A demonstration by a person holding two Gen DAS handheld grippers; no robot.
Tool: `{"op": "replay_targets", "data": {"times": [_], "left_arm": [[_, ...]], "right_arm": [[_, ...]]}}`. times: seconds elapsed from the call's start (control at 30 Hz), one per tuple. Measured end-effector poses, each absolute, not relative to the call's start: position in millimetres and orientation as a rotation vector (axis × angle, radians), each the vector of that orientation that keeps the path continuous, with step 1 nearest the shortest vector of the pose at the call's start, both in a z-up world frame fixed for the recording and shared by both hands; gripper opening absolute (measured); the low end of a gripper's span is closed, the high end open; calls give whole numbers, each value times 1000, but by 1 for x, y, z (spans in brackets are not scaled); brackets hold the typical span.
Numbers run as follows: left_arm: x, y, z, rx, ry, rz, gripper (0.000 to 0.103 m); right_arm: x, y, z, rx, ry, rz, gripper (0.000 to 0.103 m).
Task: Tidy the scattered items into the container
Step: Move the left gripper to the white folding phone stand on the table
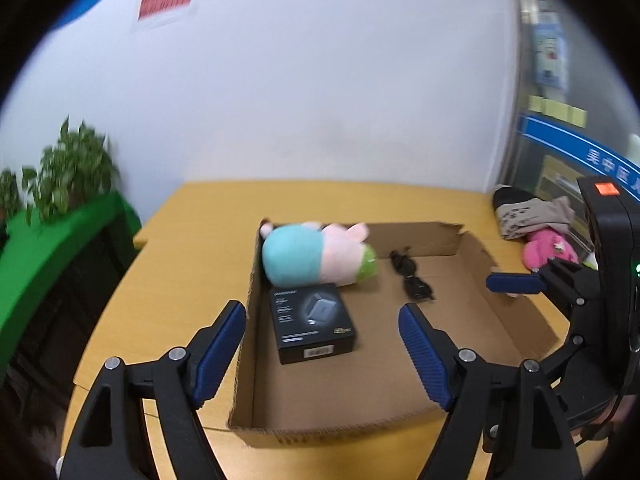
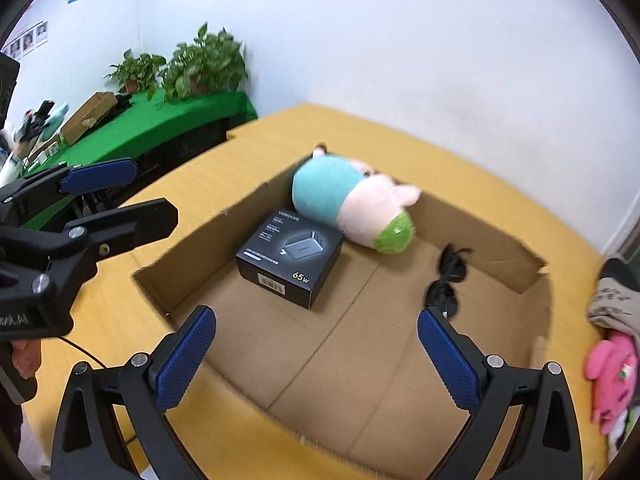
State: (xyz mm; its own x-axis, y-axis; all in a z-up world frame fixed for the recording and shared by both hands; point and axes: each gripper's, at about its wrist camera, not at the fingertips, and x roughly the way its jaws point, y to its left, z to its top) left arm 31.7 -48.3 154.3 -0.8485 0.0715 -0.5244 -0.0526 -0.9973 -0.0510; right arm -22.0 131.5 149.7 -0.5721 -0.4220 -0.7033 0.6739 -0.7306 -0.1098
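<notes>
A shallow cardboard box [image 1: 516, 320] [image 2: 532, 280] lies on the yellow table. Inside it are a teal, pink and green plush toy [image 1: 316, 256] [image 2: 352, 204], a black 65W charger box [image 1: 312, 322] [image 2: 292, 256] and a black coiled cable [image 1: 412, 276] [image 2: 448, 276]. My left gripper [image 1: 322, 354] is open and empty over the box's near left side; it also shows in the right wrist view [image 2: 120, 192]. My right gripper [image 2: 316, 360] is open and empty above the box's near edge. A pink plush [image 1: 548, 248] [image 2: 612, 376] and grey-black socks [image 1: 528, 212] [image 2: 616, 296] lie outside, to the right.
The yellow table [image 1: 132, 308] [image 2: 480, 172] meets a white wall behind. A green-covered bench [image 1: 52, 248] [image 2: 160, 128] with potted plants [image 2: 204, 64] stands to the left. A glass door [image 1: 560, 120] is at the right.
</notes>
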Motion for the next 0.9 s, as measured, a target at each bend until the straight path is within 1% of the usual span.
{"op": "replay_targets", "data": {"times": [0.17,0.23,0.4,0.47,0.57,0.6,0.63,0.67,0.7,0.73,0.8,0.83,0.87,0.9], "left_arm": [[73,-30,170,-780,-59,2931,79],[89,-26,174,-767,-91,2906,79],[115,-14,177,-756,-106,2898,79],[124,-11,176,-744,-108,2890,79],[135,-4,173,-764,-103,2889,77],[138,-3,171,-772,-113,2885,72],[139,-4,169,-784,-128,2877,58],[139,-4,167,-803,-143,2867,47],[140,-5,164,-831,-152,2857,26],[140,-5,160,-863,-154,2850,17],[142,-7,153,-905,-178,2831,17],[143,-9,149,-921,-207,2817,19],[144,-10,145,-943,-227,2805,26],[145,-12,140,-973,-241,2793,51]], "right_arm": [[23,143,170,787,515,-2332,102],[38,149,173,776,512,-2337,102],[63,164,175,776,470,-2347,102],[70,170,175,777,449,-2353,102],[80,177,176,770,430,-2343,97],[83,179,176,766,429,-2344,93],[87,181,176,765,425,-2342,85],[88,183,175,767,418,-2334,78],[91,185,174,774,405,-2326,59],[92,187,172,783,393,-2320,48],[96,192,168,804,375,-2314,50],[97,196,166,813,363,-2317,60],[99,200,164,822,351,-2318,71],[101,203,161,831,340,-2314,98]]}}
